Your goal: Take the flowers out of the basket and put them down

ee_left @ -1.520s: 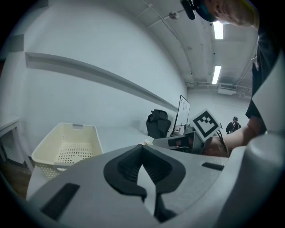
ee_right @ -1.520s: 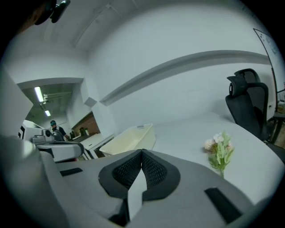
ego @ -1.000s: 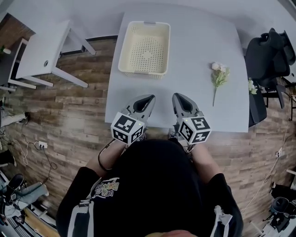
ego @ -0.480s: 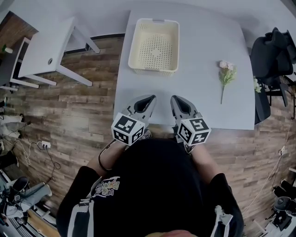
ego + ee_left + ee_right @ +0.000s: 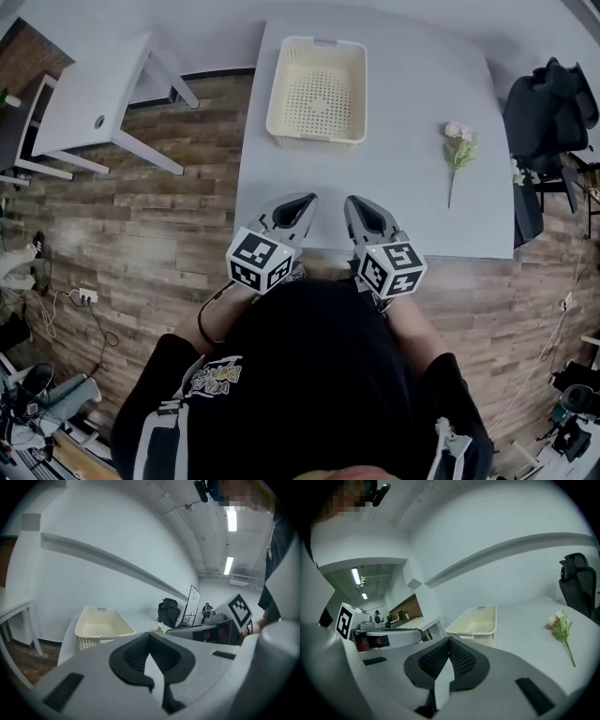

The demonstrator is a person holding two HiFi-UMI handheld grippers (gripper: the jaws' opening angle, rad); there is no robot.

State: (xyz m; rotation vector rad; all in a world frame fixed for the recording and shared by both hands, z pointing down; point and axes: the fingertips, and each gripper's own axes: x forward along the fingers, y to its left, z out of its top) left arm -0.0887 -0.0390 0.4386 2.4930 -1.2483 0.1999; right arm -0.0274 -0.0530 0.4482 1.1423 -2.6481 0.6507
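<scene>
Your left claw (image 5: 302,200) and right claw (image 5: 355,201) are both pinched closed on nothing, side by side at the 6 o'clock edge of the pale grey counter (image 5: 394,197). The small spray of pale pink flowers on a green stem (image 5: 457,150) lies flat on the counter at about 2 o'clock from your right claw, the nearer one. Its stem runs 12 to 6, blooms at 12. The cream perforated plastic basket (image 5: 317,45) at 12 o'clock looks empty, so the job seems done.
</scene>
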